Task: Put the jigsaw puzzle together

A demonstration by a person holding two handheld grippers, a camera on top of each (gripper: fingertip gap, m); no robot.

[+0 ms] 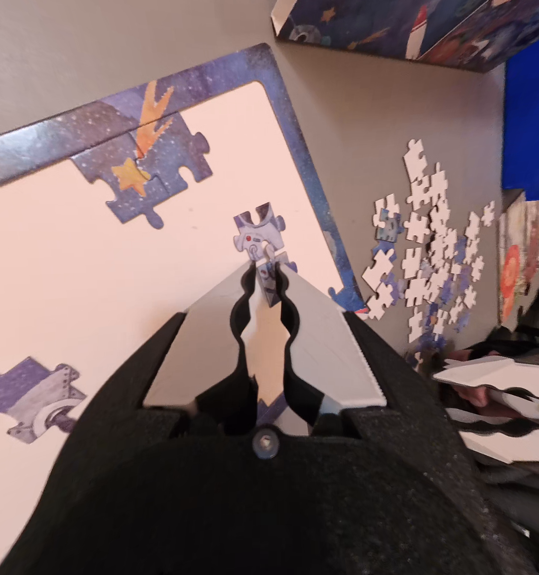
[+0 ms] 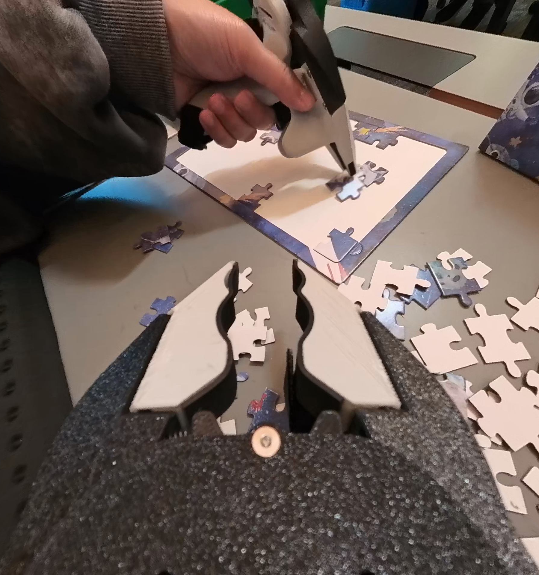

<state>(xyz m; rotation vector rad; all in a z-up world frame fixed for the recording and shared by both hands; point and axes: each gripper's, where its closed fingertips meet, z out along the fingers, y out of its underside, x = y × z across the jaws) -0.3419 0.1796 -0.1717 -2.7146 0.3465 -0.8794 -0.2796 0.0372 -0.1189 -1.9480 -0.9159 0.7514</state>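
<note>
The puzzle tray (image 1: 296, 137) has a blue starry border and a pale base. My left gripper (image 1: 265, 269) is shut on a blue-and-white puzzle piece (image 1: 268, 284), held on edge with its tip at the base near the tray's right border. It touches a white spacecraft piece (image 1: 257, 231) lying flat there. In the right wrist view a hand holds that left gripper (image 2: 346, 166) down on the same pieces (image 2: 360, 179) in the tray (image 2: 411, 199). My right gripper (image 2: 265, 267) is open and empty, above the table in front of the tray's near corner.
Joined star pieces (image 1: 149, 168) sit at the tray's top edge and a grey cluster (image 1: 34, 395) at lower left. A pile of loose pieces (image 2: 495, 342), mostly white side up, lies right of the tray. The puzzle box (image 2: 526, 124) stands beyond. A small cluster (image 2: 159, 238) lies left. The grippers' ends are close to 15 centimeters from one another.
</note>
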